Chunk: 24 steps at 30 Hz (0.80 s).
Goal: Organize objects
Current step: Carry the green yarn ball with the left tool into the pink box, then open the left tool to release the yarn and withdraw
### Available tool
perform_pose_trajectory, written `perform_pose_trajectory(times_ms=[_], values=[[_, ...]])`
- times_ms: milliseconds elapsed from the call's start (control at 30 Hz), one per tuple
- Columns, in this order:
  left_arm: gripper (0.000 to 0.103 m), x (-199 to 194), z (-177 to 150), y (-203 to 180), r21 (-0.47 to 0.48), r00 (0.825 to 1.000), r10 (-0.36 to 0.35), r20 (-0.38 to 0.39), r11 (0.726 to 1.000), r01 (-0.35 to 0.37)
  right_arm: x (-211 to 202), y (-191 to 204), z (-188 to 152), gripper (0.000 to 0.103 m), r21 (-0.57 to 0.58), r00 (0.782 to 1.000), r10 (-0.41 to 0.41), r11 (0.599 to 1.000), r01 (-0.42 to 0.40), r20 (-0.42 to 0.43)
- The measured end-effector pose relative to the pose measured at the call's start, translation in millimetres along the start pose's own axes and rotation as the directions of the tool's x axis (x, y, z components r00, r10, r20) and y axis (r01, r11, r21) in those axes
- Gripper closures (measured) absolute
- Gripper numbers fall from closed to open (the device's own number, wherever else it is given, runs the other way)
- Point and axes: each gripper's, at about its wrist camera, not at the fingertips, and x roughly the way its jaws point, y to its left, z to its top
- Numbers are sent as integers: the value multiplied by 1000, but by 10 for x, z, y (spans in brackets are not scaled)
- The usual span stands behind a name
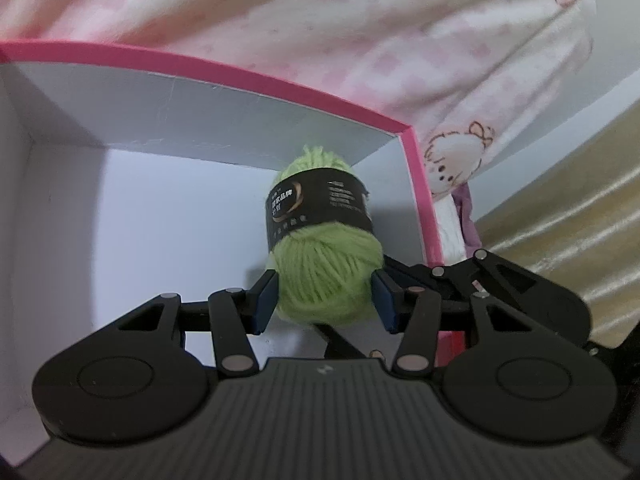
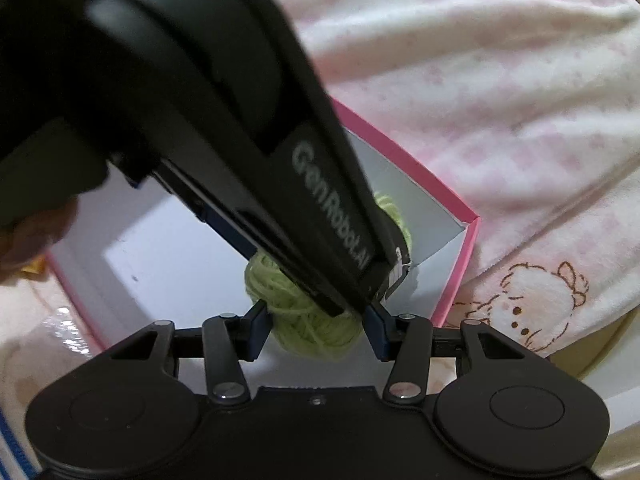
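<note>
yarn (image 1: 320, 264) sits clamped in both the left gripper (image 1: 325, 300) and right gripper (image 2: 314, 326); lower it gently into the box's (image 1: 256, 76) far right corner, then let go.

The yarn (image 1: 320, 264) is a small ball of light green wool, wound loosely so that the strands run in arcs over its rounded end, with a wide black paper band wrapped round its middle. The band carries white print and a bronze ring mark, too small to read. The ball lies lengthwise inside the box (image 1: 200, 116), over its white floor near the right wall and close to the far corner, its tufted far end toward the back wall. The box is open-topped, white inside, with a bright pink rim and pink outer sides. From the right wrist view the yarn (image 2: 312, 320) is partly hidden; only its near end and a little of the far end show.
</note>
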Motion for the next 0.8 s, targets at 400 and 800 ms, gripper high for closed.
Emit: perform_pose_trajectory(times_ms=[400, 800], values=[[79, 249, 34, 58, -59, 1000, 5, -25, 998, -7, -128, -74, -154, 56, 140, 998, 37, 989, -44, 56], [48, -4, -65, -122, 14, 990, 138, -23, 990, -138, -358, -166, -405, 54, 348, 983, 127, 923, -167, 135]])
